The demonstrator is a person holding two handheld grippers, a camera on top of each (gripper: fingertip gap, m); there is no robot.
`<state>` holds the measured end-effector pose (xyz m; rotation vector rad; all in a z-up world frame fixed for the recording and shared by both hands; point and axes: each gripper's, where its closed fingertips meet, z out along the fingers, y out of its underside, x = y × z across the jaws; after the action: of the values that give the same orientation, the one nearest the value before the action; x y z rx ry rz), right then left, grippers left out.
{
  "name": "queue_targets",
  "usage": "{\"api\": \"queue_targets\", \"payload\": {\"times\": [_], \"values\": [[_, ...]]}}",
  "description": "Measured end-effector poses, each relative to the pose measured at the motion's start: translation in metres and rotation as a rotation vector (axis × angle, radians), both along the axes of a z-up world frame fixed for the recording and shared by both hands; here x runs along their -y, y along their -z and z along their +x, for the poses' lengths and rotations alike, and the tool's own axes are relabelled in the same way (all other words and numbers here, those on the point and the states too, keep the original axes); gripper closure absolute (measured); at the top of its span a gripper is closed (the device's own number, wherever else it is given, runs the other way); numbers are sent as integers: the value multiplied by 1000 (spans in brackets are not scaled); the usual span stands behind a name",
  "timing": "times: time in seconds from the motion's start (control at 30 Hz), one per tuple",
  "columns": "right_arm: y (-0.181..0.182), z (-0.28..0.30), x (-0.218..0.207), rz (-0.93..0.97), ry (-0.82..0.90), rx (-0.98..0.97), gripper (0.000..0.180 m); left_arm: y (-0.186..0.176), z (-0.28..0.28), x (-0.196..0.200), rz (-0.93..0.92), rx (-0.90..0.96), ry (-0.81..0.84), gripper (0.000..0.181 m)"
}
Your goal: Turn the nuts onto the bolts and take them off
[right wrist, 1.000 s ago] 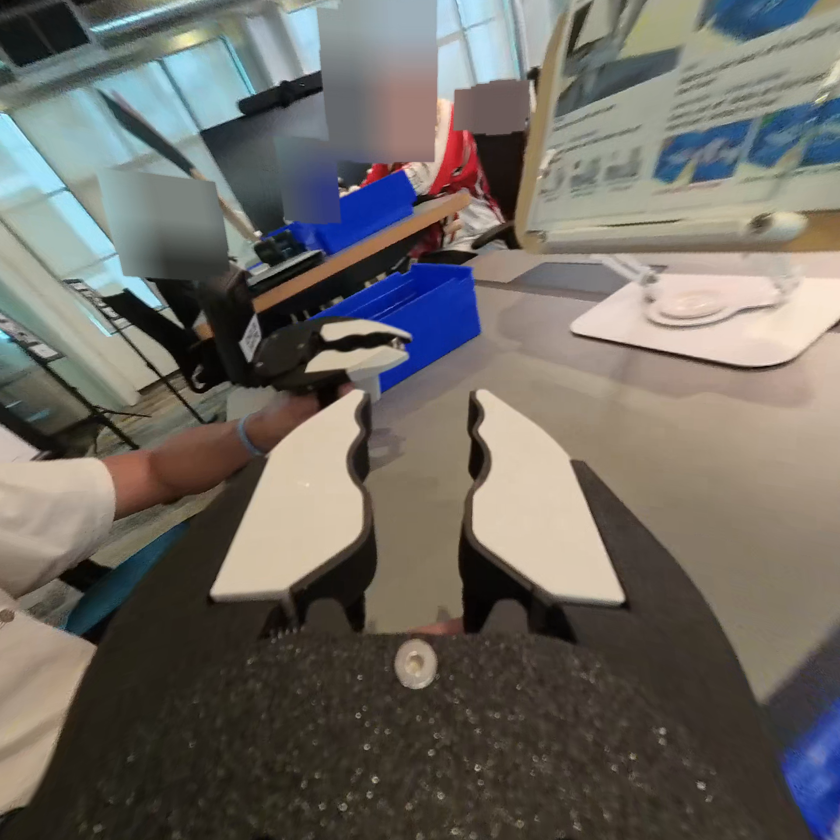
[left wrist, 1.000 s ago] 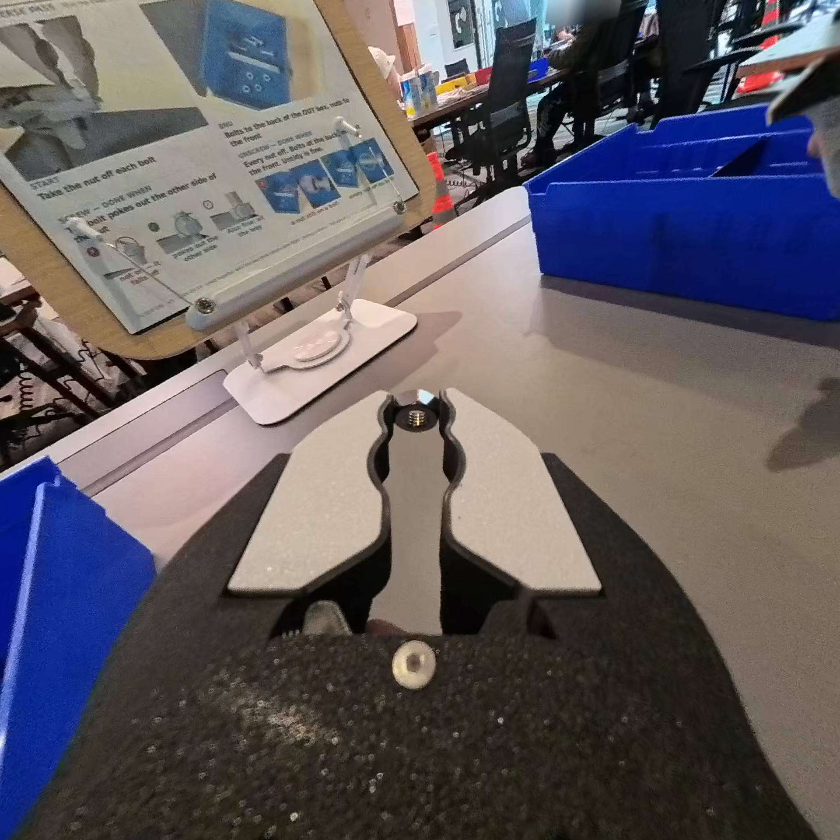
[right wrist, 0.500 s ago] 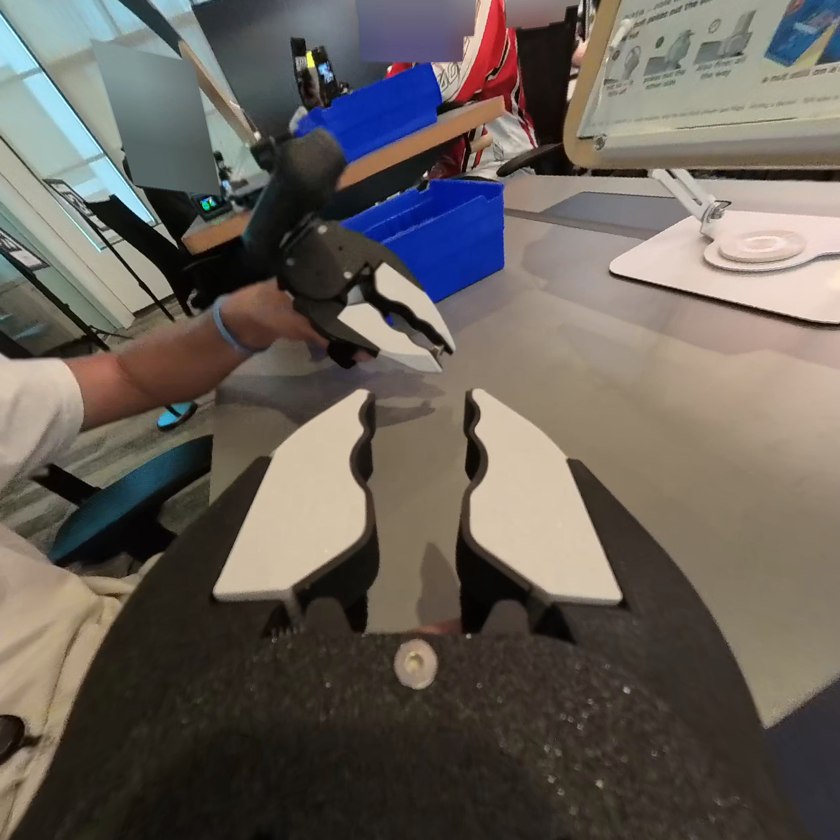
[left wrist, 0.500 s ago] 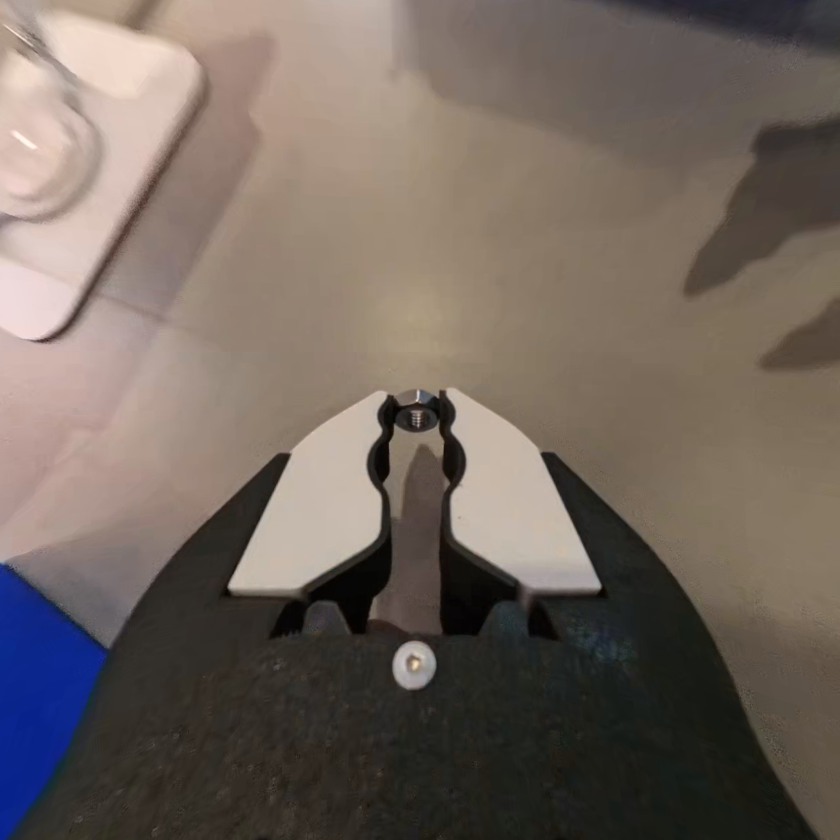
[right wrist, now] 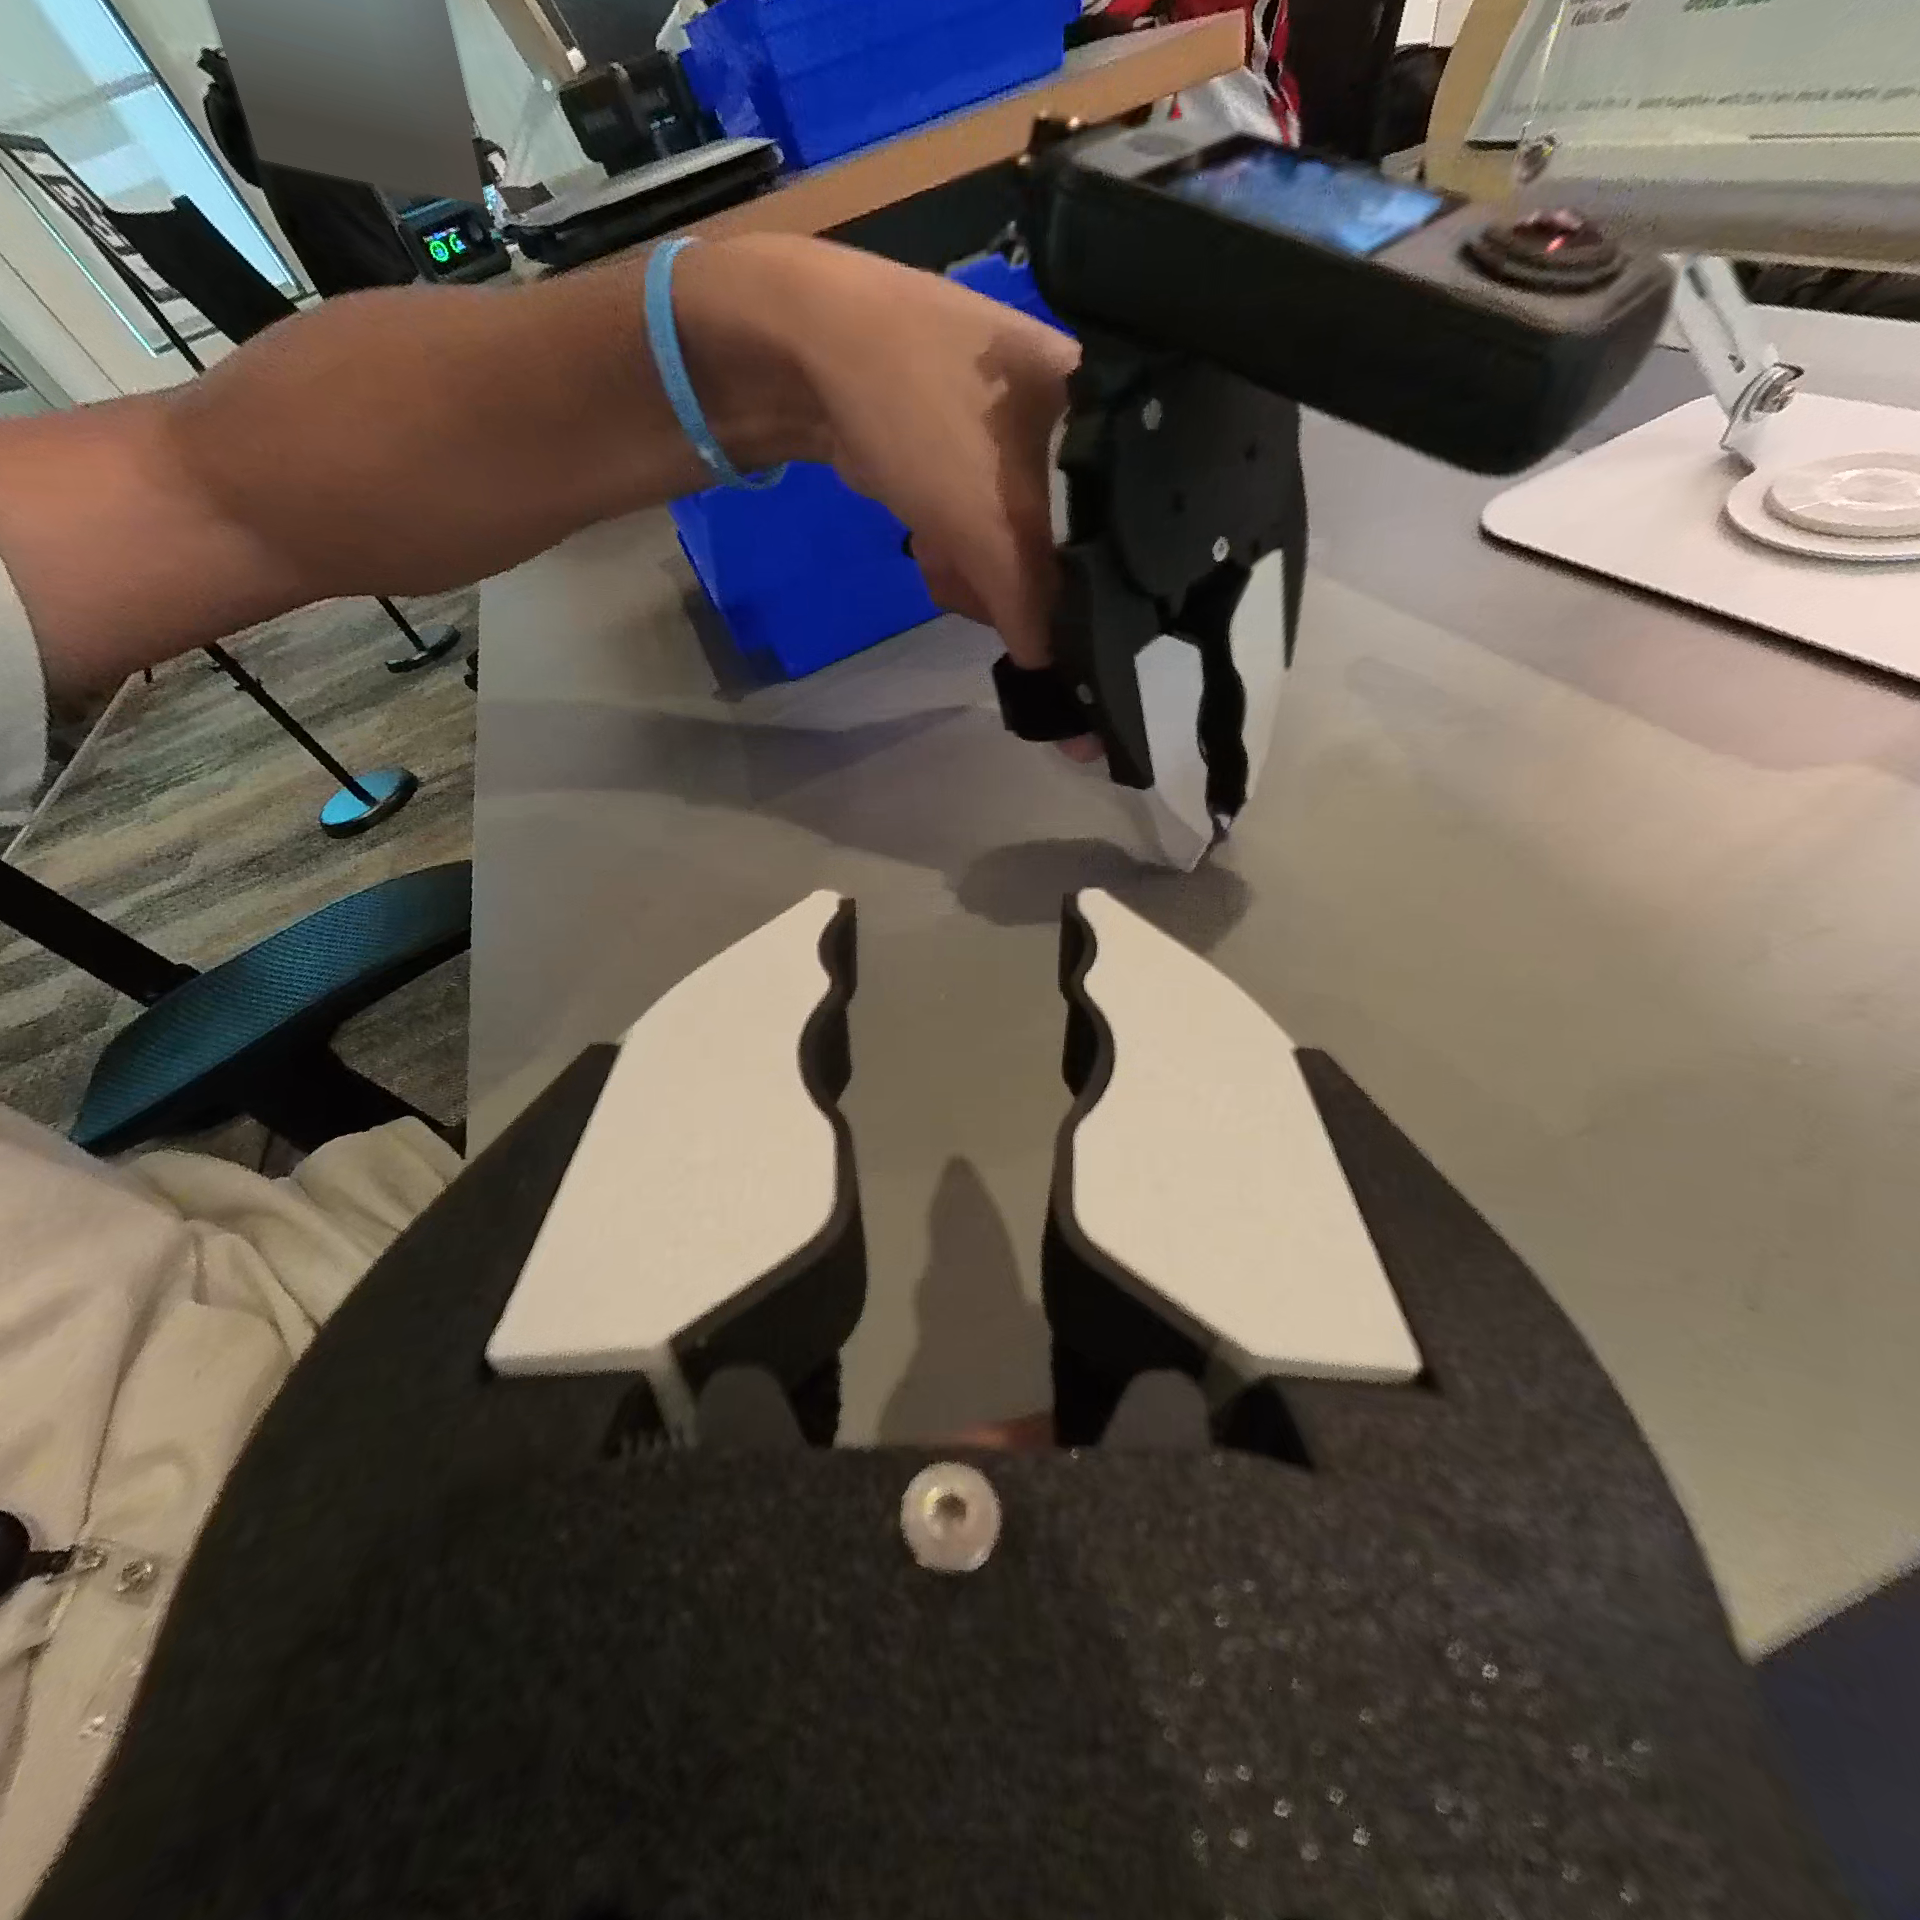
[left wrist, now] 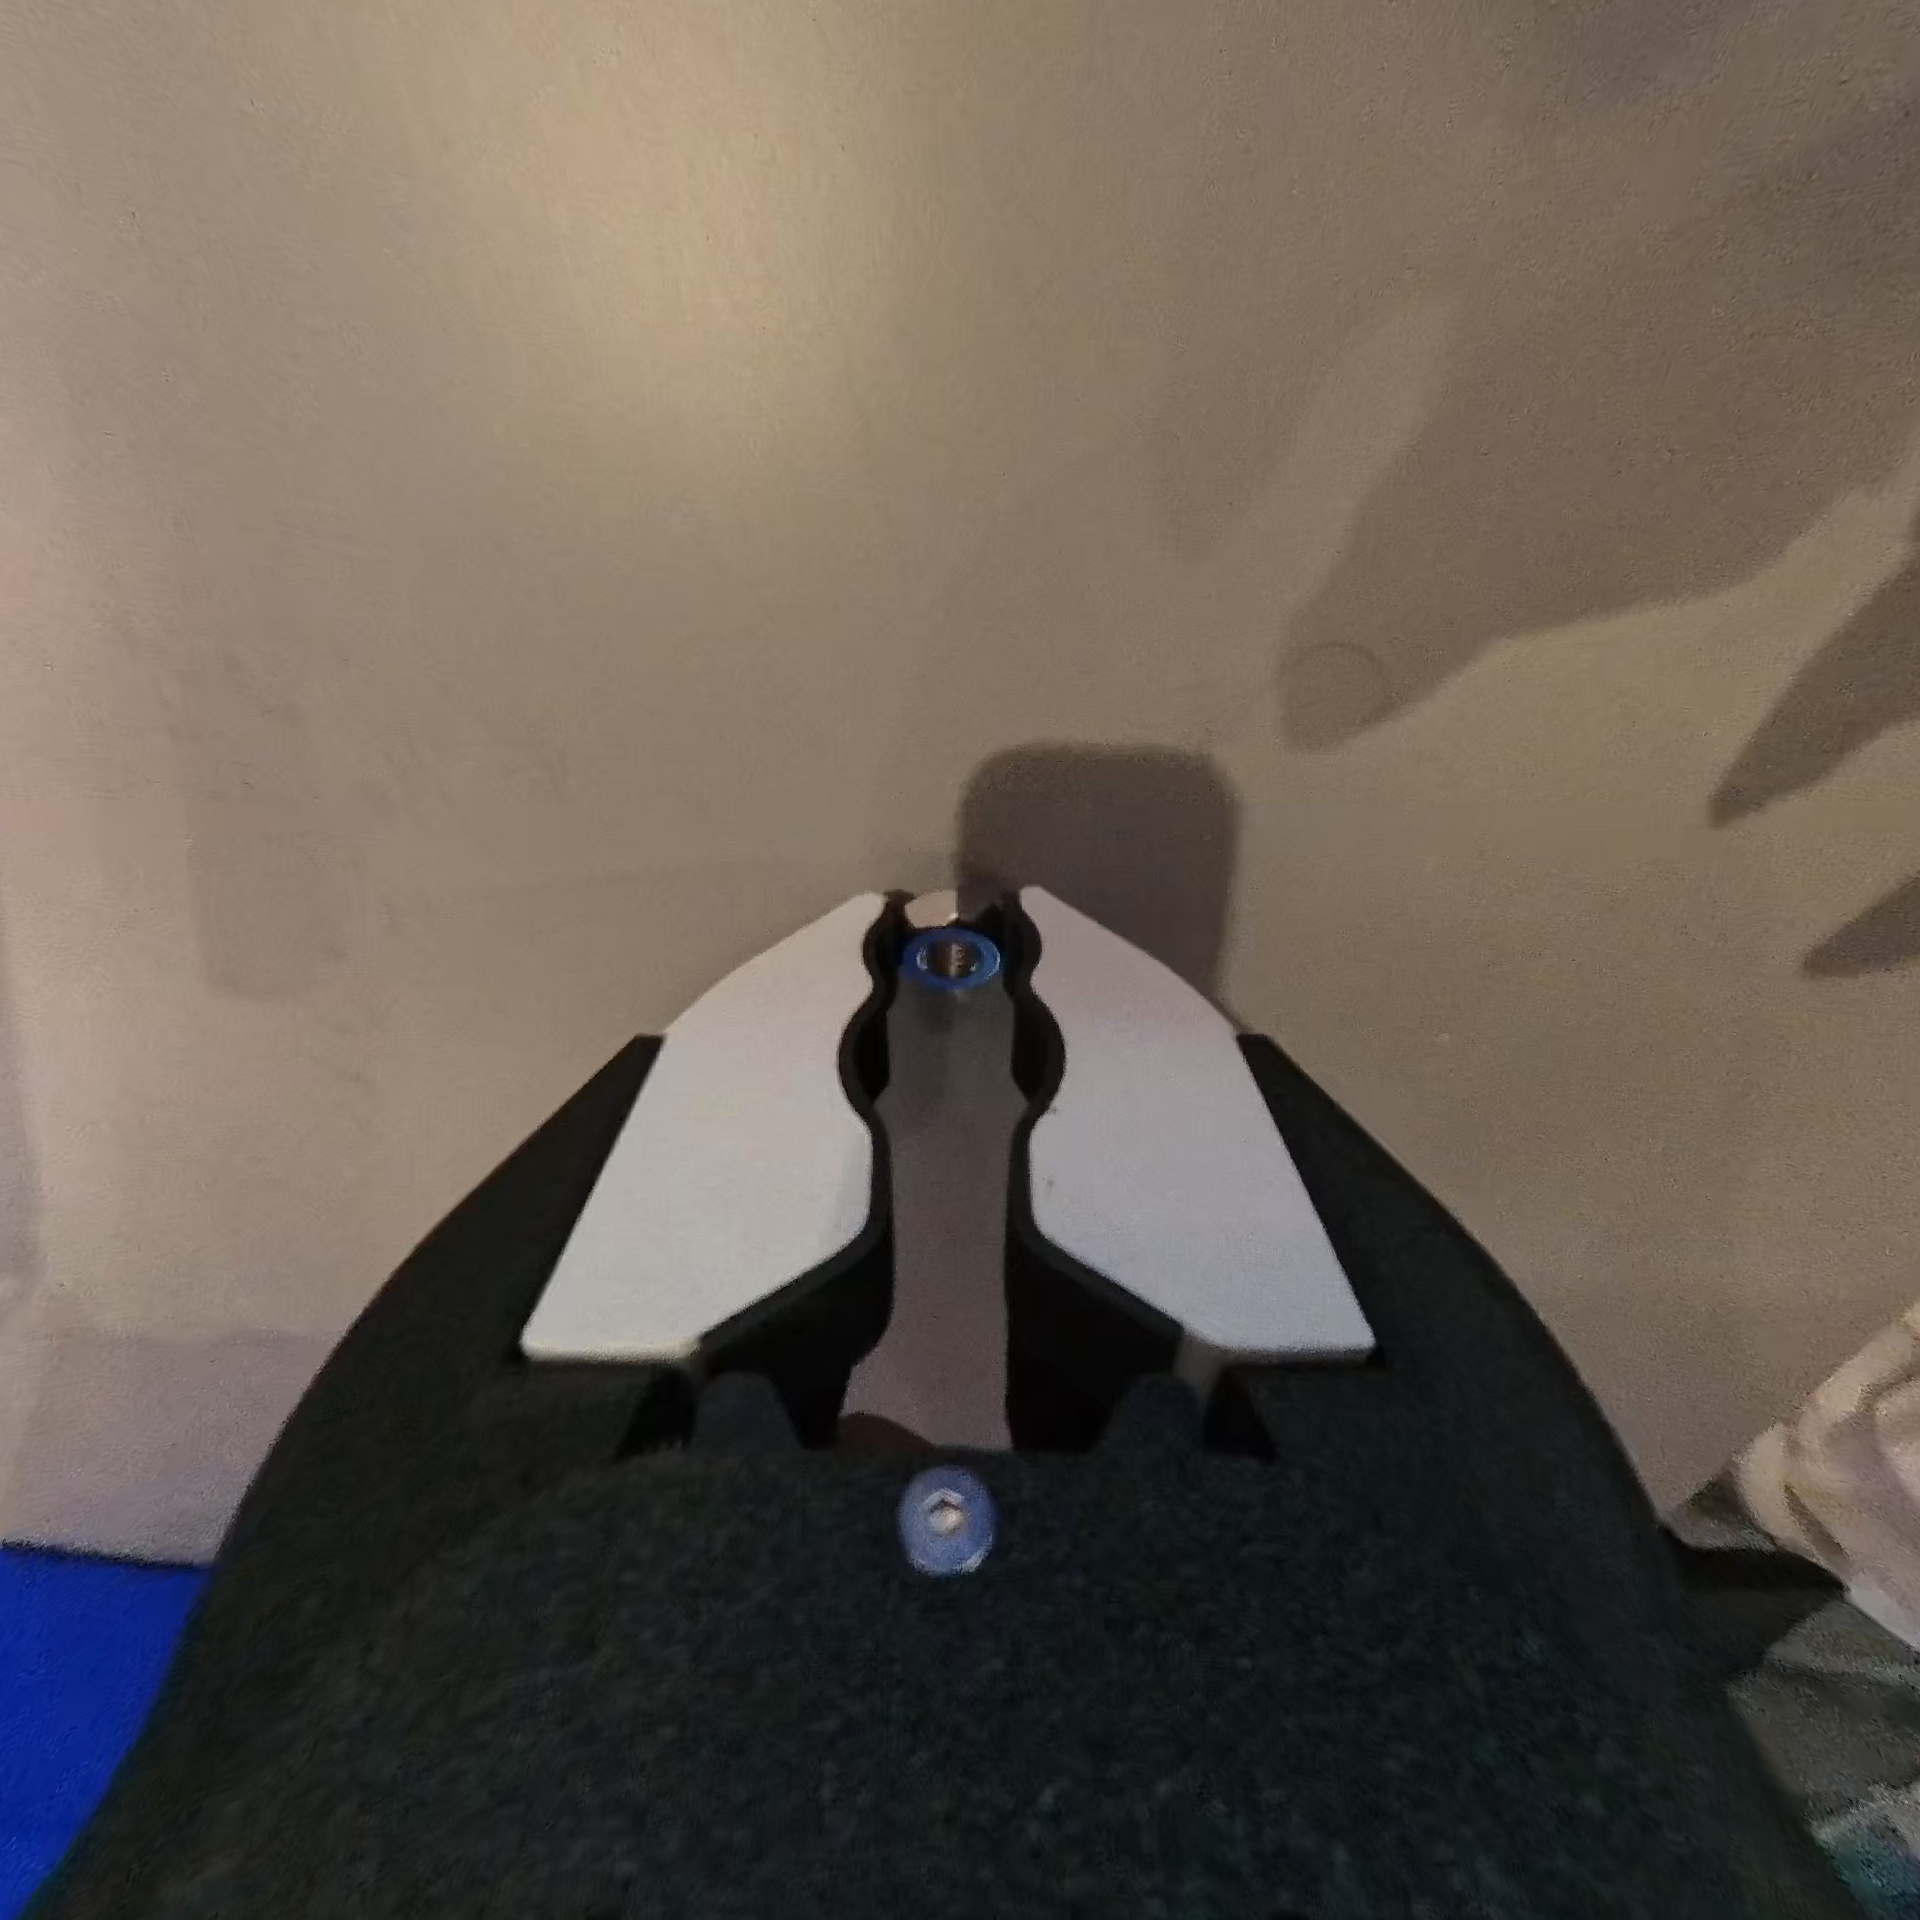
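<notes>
Your left tongs (left wrist: 951, 914) point steeply down at the bench (left wrist: 727, 468), clamping a nut (left wrist: 951, 956); right tongs (right wrist: 956, 925) level, spread, empty

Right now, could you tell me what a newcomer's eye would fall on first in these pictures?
In the left wrist view, the small metal nut pinched between the left gripper's white fingers, pointing down close to the grey table. In the right wrist view, a hand with a blue wristband holds that gripper, while the right gripper hovers open and empty.
</notes>
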<state>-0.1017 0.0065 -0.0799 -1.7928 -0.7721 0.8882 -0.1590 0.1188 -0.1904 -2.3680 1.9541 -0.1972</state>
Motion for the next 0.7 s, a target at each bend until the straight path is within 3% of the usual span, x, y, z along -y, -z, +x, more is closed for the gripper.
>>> {"api": "queue_targets", "payload": {"times": [0.47, 0.7], "values": [[-2, 0, 4, -10, -22, 3, 143, -1, 3, 3, -107, -24, 13, 162], [-4, 3, 4, 9, -7, 11, 143, -13, 1, -5, -16, 47, 0, 161]]}}
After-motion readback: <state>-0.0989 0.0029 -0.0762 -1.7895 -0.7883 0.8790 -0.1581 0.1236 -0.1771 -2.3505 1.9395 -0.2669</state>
